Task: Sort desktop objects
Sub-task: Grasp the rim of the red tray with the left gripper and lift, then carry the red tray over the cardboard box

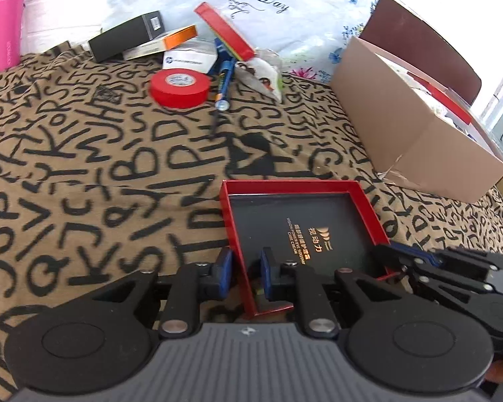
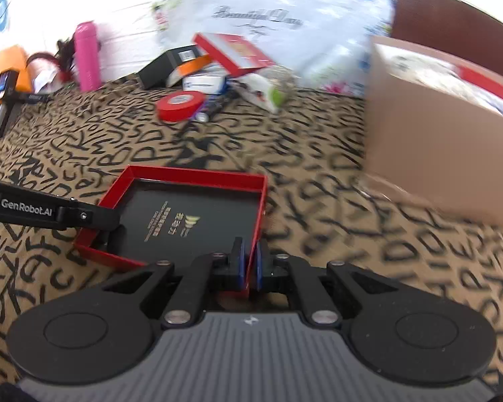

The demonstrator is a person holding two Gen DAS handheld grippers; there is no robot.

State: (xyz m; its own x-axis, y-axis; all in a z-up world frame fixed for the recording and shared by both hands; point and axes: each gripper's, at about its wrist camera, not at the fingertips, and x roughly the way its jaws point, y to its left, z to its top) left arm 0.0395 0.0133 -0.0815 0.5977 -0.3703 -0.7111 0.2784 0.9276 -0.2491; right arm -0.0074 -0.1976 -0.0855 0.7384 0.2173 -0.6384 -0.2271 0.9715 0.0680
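Observation:
A shallow red box lid with a black inside (image 1: pixel 301 227) lies open side up on the letter-print cloth. My left gripper (image 1: pixel 246 276) straddles its left wall with a gap on each side, so it is open. My right gripper (image 2: pixel 248 268) is shut on the lid's right wall (image 2: pixel 258 214) and also shows in the left wrist view (image 1: pixel 405 261). The left gripper appears in the right wrist view (image 2: pixel 107 231) at the lid's near left corner. Further back lie a red tape roll (image 1: pixel 180 87), a blue pen (image 1: pixel 224 82) and several small boxes (image 1: pixel 127 35).
An open cardboard box (image 1: pixel 415 127) stands at the right with things inside. A pink bottle (image 1: pixel 9 21) stands at the back left. A white floral bag (image 1: pixel 244 3) leans behind the pile. An orange item (image 2: pixel 6 70) lies at the far left.

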